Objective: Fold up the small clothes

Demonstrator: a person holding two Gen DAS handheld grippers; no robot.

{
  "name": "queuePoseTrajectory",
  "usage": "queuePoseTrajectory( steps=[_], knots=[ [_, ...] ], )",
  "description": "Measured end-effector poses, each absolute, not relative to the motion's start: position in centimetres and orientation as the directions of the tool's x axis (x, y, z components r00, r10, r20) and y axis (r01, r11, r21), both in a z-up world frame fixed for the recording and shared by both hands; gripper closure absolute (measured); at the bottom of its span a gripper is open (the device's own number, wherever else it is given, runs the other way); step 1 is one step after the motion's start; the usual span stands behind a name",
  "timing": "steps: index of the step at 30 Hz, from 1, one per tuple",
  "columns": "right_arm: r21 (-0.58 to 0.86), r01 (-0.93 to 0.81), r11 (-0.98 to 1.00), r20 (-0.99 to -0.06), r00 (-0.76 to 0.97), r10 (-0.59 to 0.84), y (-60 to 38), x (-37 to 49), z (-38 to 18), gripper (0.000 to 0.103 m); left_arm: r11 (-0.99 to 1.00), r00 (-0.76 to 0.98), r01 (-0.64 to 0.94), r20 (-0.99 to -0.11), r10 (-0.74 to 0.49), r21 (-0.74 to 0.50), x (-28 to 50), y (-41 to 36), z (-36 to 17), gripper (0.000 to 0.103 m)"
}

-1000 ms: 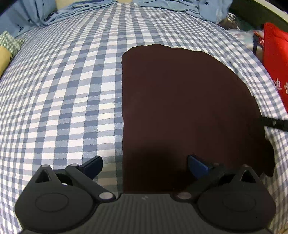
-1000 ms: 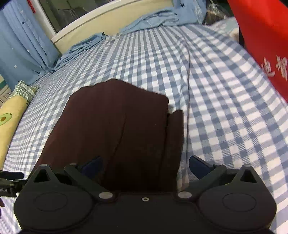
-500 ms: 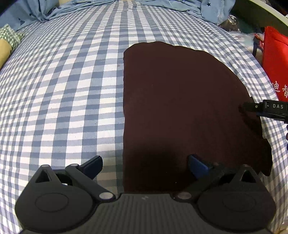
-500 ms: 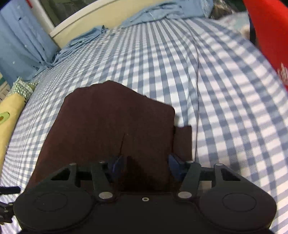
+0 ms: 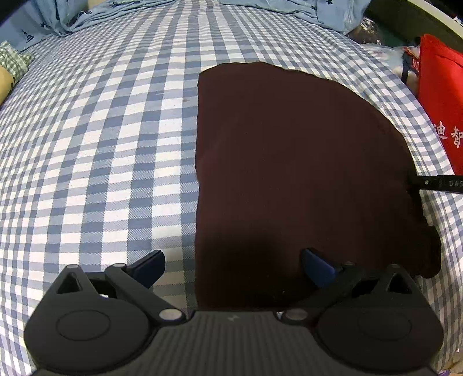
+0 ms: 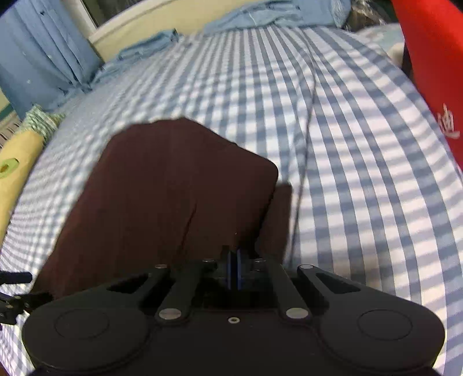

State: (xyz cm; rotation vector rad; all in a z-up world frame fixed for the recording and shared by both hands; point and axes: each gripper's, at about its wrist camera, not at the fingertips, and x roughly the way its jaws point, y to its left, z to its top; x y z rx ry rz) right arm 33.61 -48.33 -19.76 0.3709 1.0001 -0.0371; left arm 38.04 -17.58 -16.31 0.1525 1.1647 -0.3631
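A dark maroon garment (image 5: 289, 162) lies flat on the blue-and-white checked bed sheet (image 5: 95, 150). My left gripper (image 5: 233, 267) is open just above the garment's near left corner, one finger over the sheet and the other over the cloth. In the right wrist view the garment (image 6: 173, 191) fills the middle, with a narrow flap sticking out on its right. My right gripper (image 6: 233, 267) is shut on the garment's near edge, and a crease runs up from the pads. Its black fingers (image 5: 434, 182) show at the cloth's right edge in the left wrist view.
A red bag (image 5: 442, 98) with white characters stands off the bed's right side. Light blue clothes (image 6: 260, 14) lie heaped along the cream headboard (image 6: 144, 23). A yellow pillow (image 6: 14, 173) lies at the left edge, below blue curtains (image 6: 43, 52).
The right gripper's jaws went from wide open to fully shut on the garment's edge while it moved a little forward. The left gripper stayed open and hardly moved.
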Motion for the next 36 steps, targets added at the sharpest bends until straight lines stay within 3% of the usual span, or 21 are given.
queuePoseTrajectory(
  steps=[4,7,12,15,36],
  knots=[
    [0.301,0.221,0.928,-0.831,0.539,0.141,-48.2,33.9,-20.0,0.099,0.931,0.346,0.360,-0.917,-0.197,-0.064,38.1,-17.7,-16.2,0.001],
    [0.279,0.197,0.940,-0.834,0.536,0.135,-48.0,33.8,-19.6,0.084,0.926,0.349,0.373,-0.916,-0.196,-0.056,38.4,-17.6,-16.0,0.001],
    [0.297,0.196,0.935,-0.803,0.582,0.133,-48.3,34.0,-18.6,0.049,0.921,0.361,0.390,-0.916,-0.174,-0.021,39.2,-18.1,-15.3,0.001],
    [0.282,0.210,0.936,-0.799,0.591,0.108,-48.8,34.4,-18.6,0.039,0.921,0.383,0.389,-0.910,-0.159,0.003,40.0,-18.1,-14.6,0.001],
    [0.363,0.325,0.873,-0.822,0.553,0.136,-49.2,36.1,-21.9,0.030,0.908,0.341,0.419,-0.922,-0.181,-0.023,47.1,-19.0,-17.3,0.001]
  ],
)
